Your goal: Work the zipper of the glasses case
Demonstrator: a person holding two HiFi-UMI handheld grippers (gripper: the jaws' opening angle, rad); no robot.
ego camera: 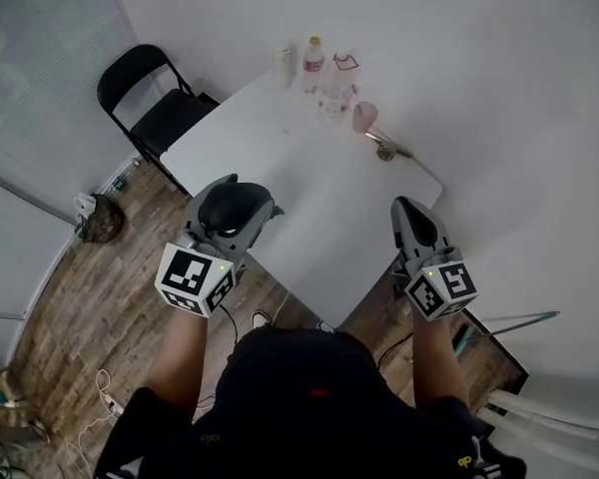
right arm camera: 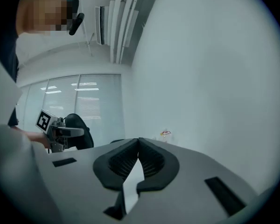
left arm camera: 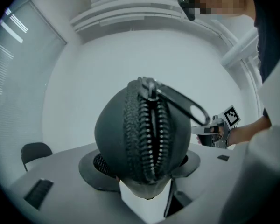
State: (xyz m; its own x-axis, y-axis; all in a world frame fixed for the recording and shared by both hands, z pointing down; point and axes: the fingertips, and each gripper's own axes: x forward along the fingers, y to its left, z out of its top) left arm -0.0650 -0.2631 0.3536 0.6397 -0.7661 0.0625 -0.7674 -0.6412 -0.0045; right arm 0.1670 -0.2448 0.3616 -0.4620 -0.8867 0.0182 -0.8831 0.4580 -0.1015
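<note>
My left claw (left arm camera: pixel 143 171) clamped on the black glasses case (left arm camera: pixel 130 139), zipper side turned back toward me, pull tab (left arm camera: pixel 186 104) sticking out right, my right claw (right arm camera: pixel 137 160) shut and empty, well apart, white surface (ego camera: pixel 319 168) beyond, bottles (ego camera: pixel 312 63) at its far end

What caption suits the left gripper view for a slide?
Left gripper holds a dark glasses case, zipper and pull tab in full view.
</note>
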